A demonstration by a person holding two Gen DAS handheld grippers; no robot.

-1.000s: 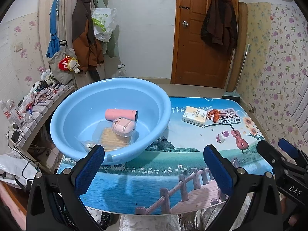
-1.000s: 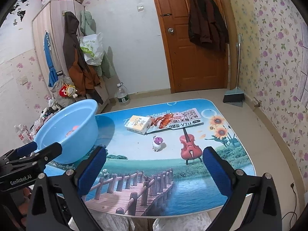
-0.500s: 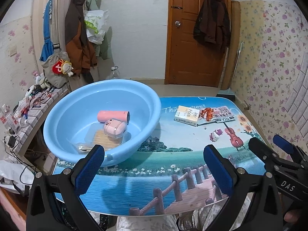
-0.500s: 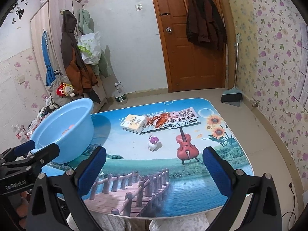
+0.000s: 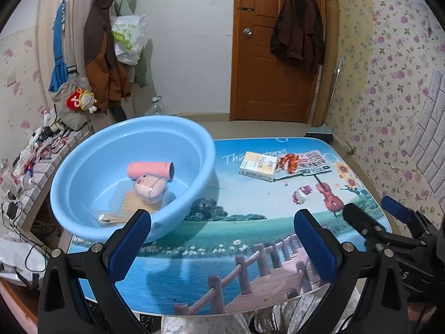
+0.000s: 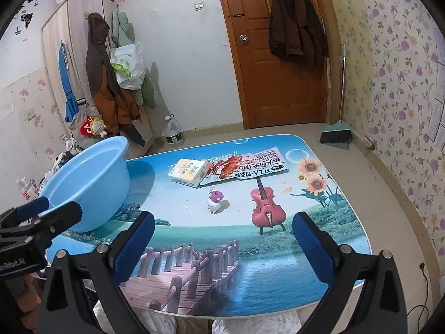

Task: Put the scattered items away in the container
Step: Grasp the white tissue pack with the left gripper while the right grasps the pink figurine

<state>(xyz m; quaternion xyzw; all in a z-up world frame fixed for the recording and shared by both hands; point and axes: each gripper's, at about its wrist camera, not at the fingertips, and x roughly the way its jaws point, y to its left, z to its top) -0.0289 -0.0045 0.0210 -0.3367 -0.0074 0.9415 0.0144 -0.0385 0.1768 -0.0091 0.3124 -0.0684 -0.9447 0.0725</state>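
A light blue basin [image 5: 83, 167] [image 6: 91, 178] sits on the table's left side and holds a pink hair dryer [image 5: 151, 178] on a clear packet of wooden sticks [image 5: 130, 206]. On the table beyond lie a yellow-white box [image 5: 258, 164] [image 6: 189, 171], a flat snack packet [image 5: 303, 162] [image 6: 250, 164] and a small white-and-purple figurine [image 5: 301, 194] [image 6: 214, 201]. My left gripper [image 5: 222, 247] stands open above the near table edge, empty. My right gripper [image 6: 222, 247] is open too, empty, well short of the figurine.
The table [image 6: 278, 264] carries a printed scene with a bridge, violin and sunflowers. Coats hang on a wardrobe at the left [image 6: 103, 69] and on the wooden door [image 6: 294, 27]. A water bottle [image 6: 173, 131] and a broom [image 6: 338, 136] stand on the floor behind.
Both wrist views have drifted slightly, so the basin and table items sit a little further left and away. Nothing on the table moved, and both grippers stayed open.
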